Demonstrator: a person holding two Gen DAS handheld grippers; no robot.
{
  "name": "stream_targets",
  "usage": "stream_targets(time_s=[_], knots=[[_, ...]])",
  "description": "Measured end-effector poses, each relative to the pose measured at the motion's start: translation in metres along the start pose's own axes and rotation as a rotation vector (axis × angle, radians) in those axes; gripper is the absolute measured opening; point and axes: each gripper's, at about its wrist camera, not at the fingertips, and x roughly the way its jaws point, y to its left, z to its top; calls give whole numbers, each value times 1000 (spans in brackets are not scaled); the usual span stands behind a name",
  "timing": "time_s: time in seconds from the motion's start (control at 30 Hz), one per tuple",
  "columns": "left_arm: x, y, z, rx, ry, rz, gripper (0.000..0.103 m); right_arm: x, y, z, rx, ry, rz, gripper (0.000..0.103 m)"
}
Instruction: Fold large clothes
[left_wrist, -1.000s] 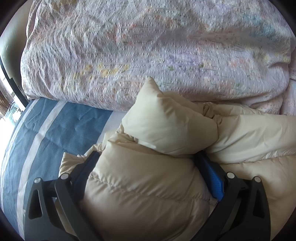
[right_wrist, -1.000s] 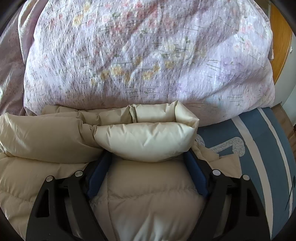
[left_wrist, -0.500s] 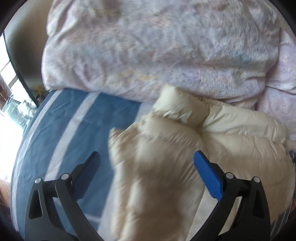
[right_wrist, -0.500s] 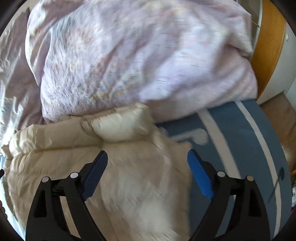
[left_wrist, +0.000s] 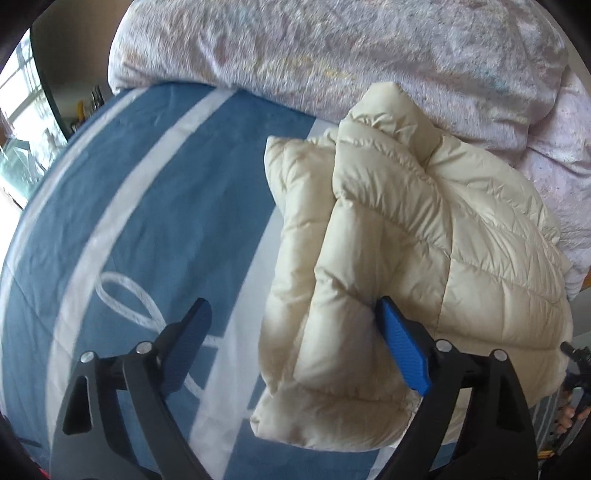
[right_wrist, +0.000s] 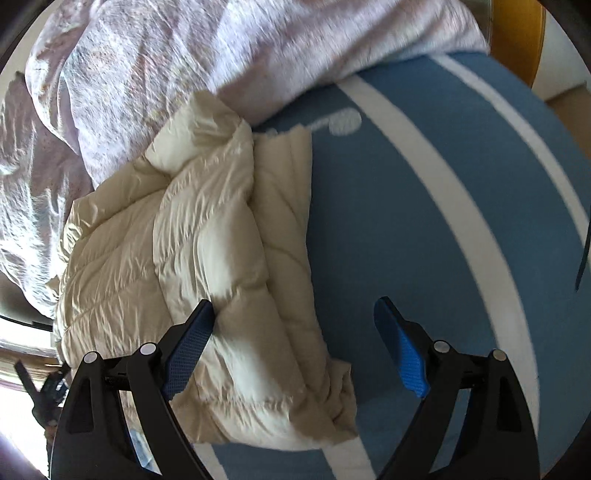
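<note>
Lying folded on blue bedspread (left_wrist: 155, 206): cream puffer jacket (left_wrist: 406, 236).

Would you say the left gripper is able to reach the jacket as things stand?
Probably yes: the left gripper is open, and the jacket lies folded on the bedspread right at its fingertips, nothing between.

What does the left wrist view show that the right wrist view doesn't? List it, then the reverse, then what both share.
Only the left wrist view: a white loop pattern on the bedspread and a bright window at the left edge.

Only the right wrist view: an orange wooden panel at top right and a white note-shaped print.

Both: the folded cream puffer jacket on the blue striped bedspread, the floral duvet behind it, and open fingers.
</note>
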Motion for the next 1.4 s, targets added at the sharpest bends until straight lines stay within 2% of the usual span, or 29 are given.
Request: stream_targets(time_s=[0.1,0.17,0.23,0.27,0.3,0.37,0.4,0.43,0.47,0.53,0.6,0.83,0.93,1.1,1.4], knots=[[1,2,-7,-27,9,-42,82,3,-5,-9,31,24,35,87],[4,2,-10,-36,15,-70,78,2,-10,-19,42,15,49,80],[0,2,-19,-44,16,-100,67,1,-11,-23,68,28,96,59],[-1,1,-24,-48,11,-111,65,1,-12,-27,90,37,124,48],[-3,-1,-27,-49,7,-119,57,0,-11,-31,111,31,132,40],[-5,-3,-29,-55,-1,-141,45,-3,-6,-35,129,15,147,27],[-7,-4,-30,-55,-6,-153,36,-6,-1,-38,134,8,141,22],[-9,-6,-30,-50,-12,-166,28,-10,4,-40,137,1,135,19],[-12,-7,-29,-43,-16,-168,25,-12,12,-43,135,-4,126,16],[-19,-12,-28,-16,-29,-165,17,-22,26,-46,123,-18,100,14],[-29,-17,-26,5,-42,-159,15,-32,42,-39,106,-32,82,13],[-60,3,-34,5,-68,-154,14,-58,71,-68,21,-47,42,12],[-69,9,-44,8,-71,-144,14,-60,72,-84,16,-27,54,12],[-89,29,-75,-14,-74,-123,14,-66,43,-112,14,21,93,12],[-112,55,-123,-33,-52,-65,14,-69,43,-153,-19,68,105,12]])
